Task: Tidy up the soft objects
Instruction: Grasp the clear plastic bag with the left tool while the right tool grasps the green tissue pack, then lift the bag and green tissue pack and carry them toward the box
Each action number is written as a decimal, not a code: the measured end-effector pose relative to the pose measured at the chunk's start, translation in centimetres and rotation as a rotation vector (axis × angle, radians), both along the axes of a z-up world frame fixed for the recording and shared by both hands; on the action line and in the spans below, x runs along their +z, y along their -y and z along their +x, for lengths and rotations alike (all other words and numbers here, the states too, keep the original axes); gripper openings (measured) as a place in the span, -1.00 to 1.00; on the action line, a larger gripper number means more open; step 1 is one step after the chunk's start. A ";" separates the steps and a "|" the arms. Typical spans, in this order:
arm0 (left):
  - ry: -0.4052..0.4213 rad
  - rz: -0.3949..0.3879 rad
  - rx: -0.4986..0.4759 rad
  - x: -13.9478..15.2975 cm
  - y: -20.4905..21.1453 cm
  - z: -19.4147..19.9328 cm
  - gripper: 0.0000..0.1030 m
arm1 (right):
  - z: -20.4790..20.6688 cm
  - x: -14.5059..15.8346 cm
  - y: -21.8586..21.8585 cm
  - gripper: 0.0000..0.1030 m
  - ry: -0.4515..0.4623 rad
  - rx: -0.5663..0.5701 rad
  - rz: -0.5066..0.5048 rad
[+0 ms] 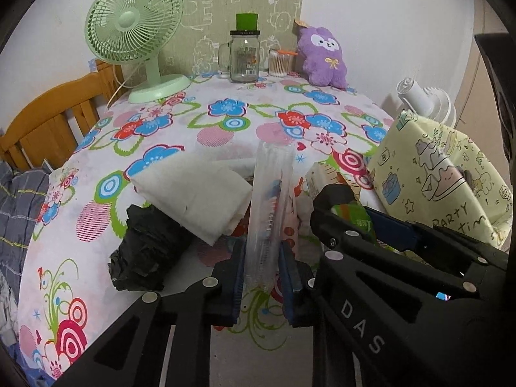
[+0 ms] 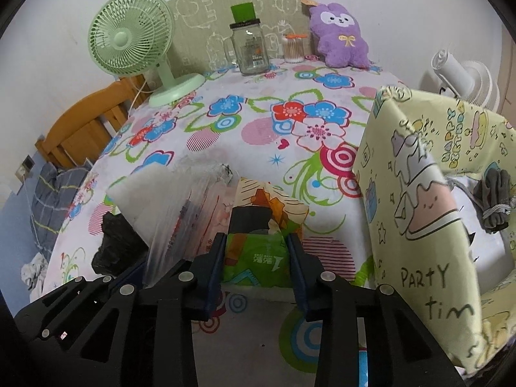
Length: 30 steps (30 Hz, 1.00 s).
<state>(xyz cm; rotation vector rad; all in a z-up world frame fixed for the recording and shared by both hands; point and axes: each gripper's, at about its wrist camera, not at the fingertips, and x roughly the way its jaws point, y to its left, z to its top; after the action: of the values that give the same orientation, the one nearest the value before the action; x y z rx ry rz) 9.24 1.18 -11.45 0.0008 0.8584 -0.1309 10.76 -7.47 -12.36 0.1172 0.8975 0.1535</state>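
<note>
Gripping a clear, crinkled plastic packet (image 1: 269, 213), the left tool (image 1: 262, 277) has its blue-padded fingers pressed against both flat sides; the packet stands nearly upright, and its printed red-and-blue contents are too blurred to identify. The right tool (image 2: 256, 266) pinches a soft green-and-orange tissue pack (image 2: 258, 251), glossy and slightly puckered between the pads — its far end is partly covered by the tool's black front piece. Both items sit low over the near part of the desk (image 1: 225, 122), which wears a smooth cloth printed with flowers and rings. Just left of the packet lies a folded white cloth (image 1: 200, 193), thick and matte, overlapping a crumpled black plastic bag (image 1: 145, 251) with a wrinkled sheen. To the right stands a pale yellow storage box (image 2: 419, 219) of pliable printed fabric, its front wall sagging; inside, a rolled grey sock bundle (image 2: 493, 200) is visible, the rest of the interior cut off by the frame edge. At the far edge, well apart from the tools, sit a plush purple toy (image 1: 322, 58), a glass jar mug (image 1: 244, 56), a tub of cotton swabs (image 1: 280, 63) and a ribbed mint-green fan (image 1: 135, 29).
</note>
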 end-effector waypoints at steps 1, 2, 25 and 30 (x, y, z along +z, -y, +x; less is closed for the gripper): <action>0.005 -0.001 0.001 0.2 0.0 -0.1 -0.64 | -0.1 0.3 0.0 -0.24 0.006 0.001 0.001; 0.011 -0.002 0.002 0.4 0.0 -0.2 -0.64 | -0.2 0.5 0.0 -0.24 0.012 0.002 0.001; 0.129 -0.018 0.030 6.1 0.0 -1.8 -0.64 | -2.1 6.9 0.0 -0.24 0.150 0.032 -0.004; 0.153 -0.020 0.033 7.1 0.3 -2.1 -0.64 | -2.4 8.1 0.2 -0.23 0.174 0.036 -0.007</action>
<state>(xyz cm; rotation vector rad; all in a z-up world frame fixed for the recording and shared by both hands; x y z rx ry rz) 7.09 0.89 -4.33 -0.0218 0.7036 -0.1075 8.40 -7.70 -4.23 0.0795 0.7268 0.1909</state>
